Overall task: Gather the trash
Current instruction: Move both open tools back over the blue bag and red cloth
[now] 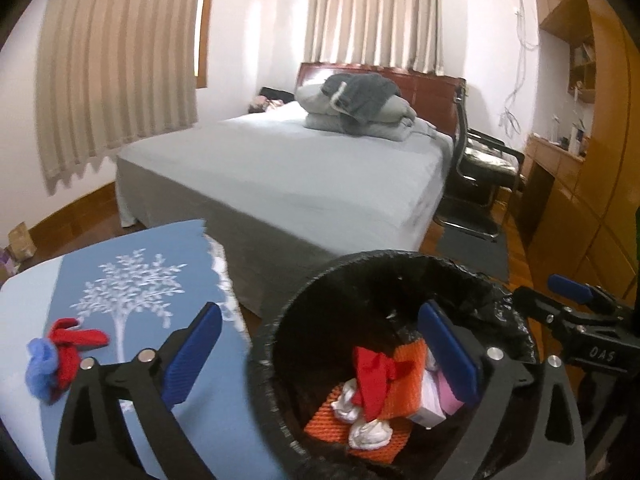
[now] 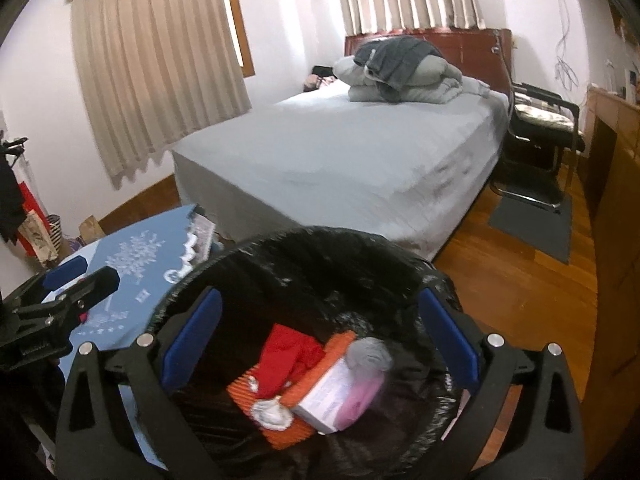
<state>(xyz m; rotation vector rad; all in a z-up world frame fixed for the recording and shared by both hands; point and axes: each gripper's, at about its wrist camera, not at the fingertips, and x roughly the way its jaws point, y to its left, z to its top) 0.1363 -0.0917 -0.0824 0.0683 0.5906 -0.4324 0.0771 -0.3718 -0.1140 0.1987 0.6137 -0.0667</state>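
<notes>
Both claws are seen spread wide w/ nothing between the pads. The left gripper (image 1: 320,356) is held over the rim of the bin (image 1: 280,312), one blue pad over the table, the other inside the bin mouth. The right gripper (image 2: 320,344) is held over the bin (image 2: 320,240), both pads above its opening.

Trash already in the bin, left wrist view: a red ribbon (image 1: 376,372) on an orange ribbed sheet (image 1: 404,384), white crumpled tissue (image 1: 370,434) at approx. 6 o'clock of it, a pink-and-white box (image 1: 438,406) at 3 o'clock. In the right wrist view a grey wad (image 2: 370,354) is seen on top of the box (image 2: 340,400).

Still on the table (image 1: 200,420), at approx. 9 o'clock of the bin: a red scrap (image 1: 70,344) touching a blue fuzzy scrap (image 1: 40,368), just beside the left claw's outer finger.

Around: a bed (image 1: 300,176) at 12 o'clock beyond the bin, w/ folded bedding (image 1: 356,108) at its head; a black chair (image 1: 480,168) at 2 o'clock; wooden cabinets (image 1: 580,200) at 3 o'clock; curtains (image 1: 120,60) at 10 o'clock. Btwn the scraps and the bin only the table edge and bin rim are seen.
</notes>
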